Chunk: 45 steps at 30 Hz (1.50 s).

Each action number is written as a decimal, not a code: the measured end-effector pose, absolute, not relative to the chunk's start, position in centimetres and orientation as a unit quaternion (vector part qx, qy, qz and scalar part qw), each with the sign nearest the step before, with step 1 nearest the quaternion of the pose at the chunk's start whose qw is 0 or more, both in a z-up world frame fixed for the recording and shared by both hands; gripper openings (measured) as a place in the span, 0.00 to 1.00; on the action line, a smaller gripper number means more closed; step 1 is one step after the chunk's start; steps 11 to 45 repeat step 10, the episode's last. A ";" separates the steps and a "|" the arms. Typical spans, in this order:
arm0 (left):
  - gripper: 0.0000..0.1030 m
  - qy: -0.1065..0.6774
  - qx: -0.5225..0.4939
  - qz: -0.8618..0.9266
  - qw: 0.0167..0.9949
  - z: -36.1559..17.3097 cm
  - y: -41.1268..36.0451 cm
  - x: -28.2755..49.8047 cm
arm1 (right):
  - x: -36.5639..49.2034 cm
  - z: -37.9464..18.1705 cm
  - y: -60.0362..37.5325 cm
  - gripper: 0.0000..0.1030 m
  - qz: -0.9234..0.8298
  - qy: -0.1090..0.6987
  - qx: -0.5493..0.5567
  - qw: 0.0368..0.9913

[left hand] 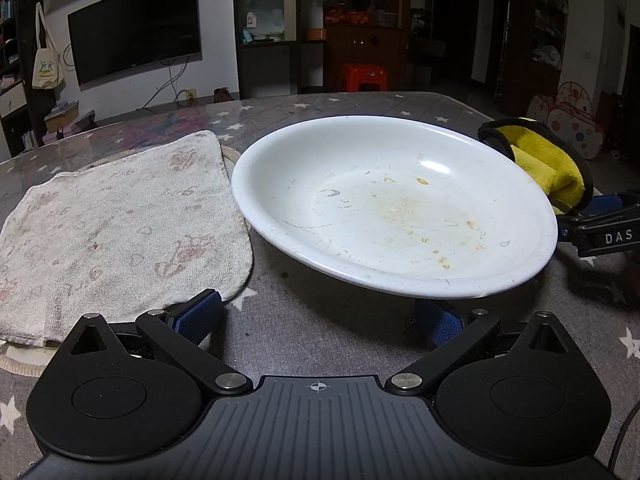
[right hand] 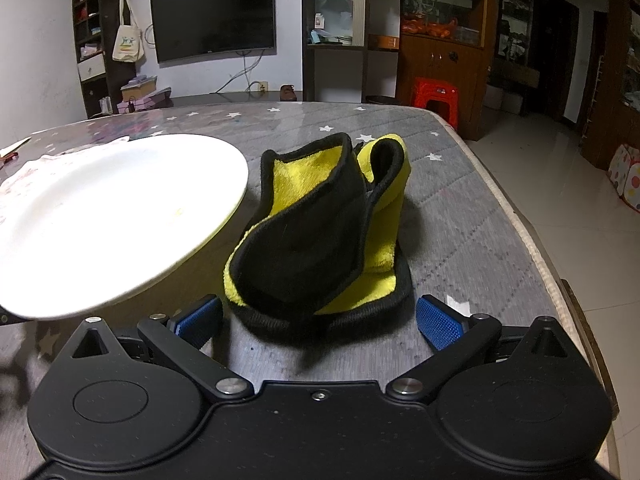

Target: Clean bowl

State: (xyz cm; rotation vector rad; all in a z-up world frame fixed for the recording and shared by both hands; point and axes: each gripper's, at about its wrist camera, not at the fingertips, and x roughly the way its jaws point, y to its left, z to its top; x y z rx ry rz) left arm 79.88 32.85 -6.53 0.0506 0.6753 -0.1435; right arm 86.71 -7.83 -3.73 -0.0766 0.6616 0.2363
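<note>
Item: shallow white bowl (left hand: pixel 394 204), stained with brownish dried residue, lying on the grey star-patterned tablecloth (left hand: pixel 320 320) in front of you, its near rim over your left gripper's right pad.

Your left gripper (left hand: pixel 320 318): fingers spread wide, holding nothing.

Your right gripper (right hand: pixel 320 316): fingers spread wide, crumpled yellow-and-black plush cloth (right hand: pixel 320 236) lying just beyond and between the blue pads; contact cannot be told.

To your left of the bowl: flat off-white patterned towel (left hand: pixel 116 232), just beside its rim.
</note>
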 end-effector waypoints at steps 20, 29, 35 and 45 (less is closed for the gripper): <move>1.00 0.331 0.025 -0.070 0.941 -6.5 32.8 79.9 | 85.5 -3.4 -7.7 1.00 0.118 0.324 -0.039 0.938; 1.00 0.331 0.025 -0.070 0.941 -6.5 32.8 79.9 | 85.5 -3.4 -7.7 1.00 0.118 0.324 -0.039 0.938; 1.00 0.331 0.025 -0.070 0.941 -6.5 32.8 79.9 | 85.5 -3.4 -7.7 1.00 0.118 0.324 -0.039 0.938; 1.00 0.331 0.025 -0.070 0.941 -6.5 32.8 79.9 | 85.5 -3.4 -7.7 1.00 0.118 0.324 -0.039 0.938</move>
